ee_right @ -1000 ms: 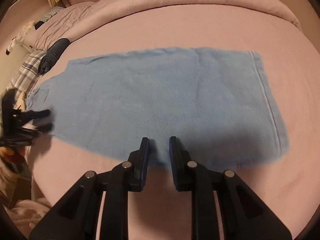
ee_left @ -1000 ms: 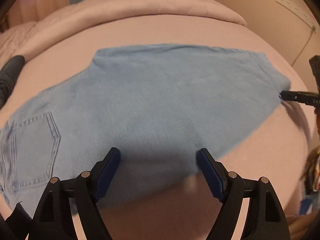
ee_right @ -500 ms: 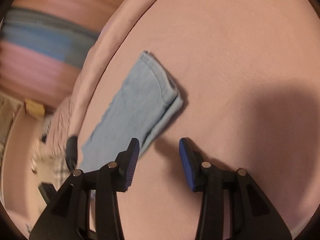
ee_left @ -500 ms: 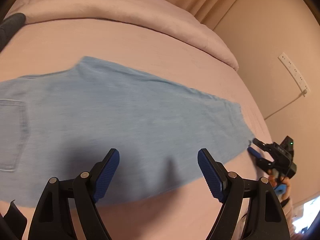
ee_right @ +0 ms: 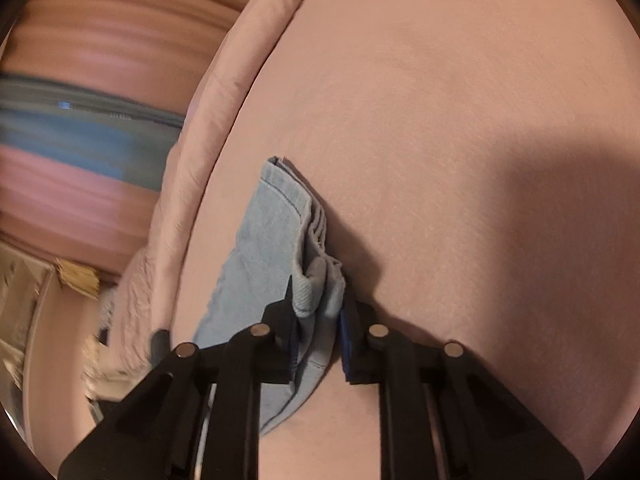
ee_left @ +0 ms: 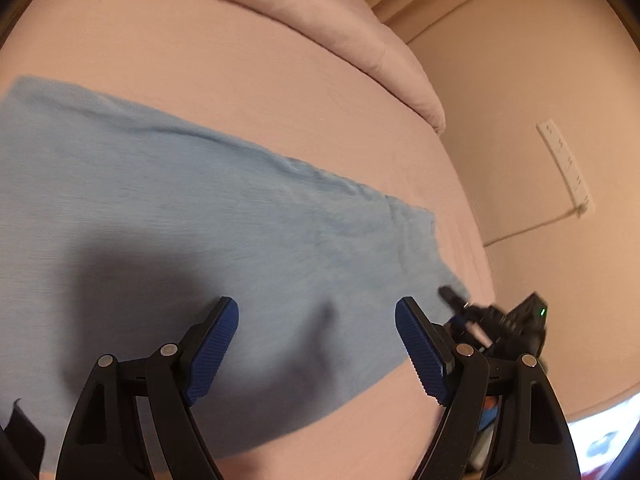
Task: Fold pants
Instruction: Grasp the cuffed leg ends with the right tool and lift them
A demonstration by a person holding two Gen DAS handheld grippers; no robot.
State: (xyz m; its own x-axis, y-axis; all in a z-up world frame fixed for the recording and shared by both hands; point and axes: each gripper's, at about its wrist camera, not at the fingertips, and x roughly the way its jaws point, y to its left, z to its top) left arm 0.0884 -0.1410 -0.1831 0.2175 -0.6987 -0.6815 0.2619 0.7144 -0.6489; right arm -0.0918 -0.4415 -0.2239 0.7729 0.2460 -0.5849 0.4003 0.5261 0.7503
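Light blue jeans lie flat on the pink bed, legs stacked, hem end to the right. My left gripper is open, hovering above the near edge of the legs. My right gripper is shut on the hem end of the jeans, with bunched denim between its pads. It also shows in the left wrist view at the hem corner.
The pink bed sheet runs under the jeans, with a rolled duvet at the far edge. A wall with a white power strip stands to the right. The bed's right edge lies close to the hem.
My right gripper went from open beside the hem to shut on it. My left gripper swung right along the legs and stayed open.
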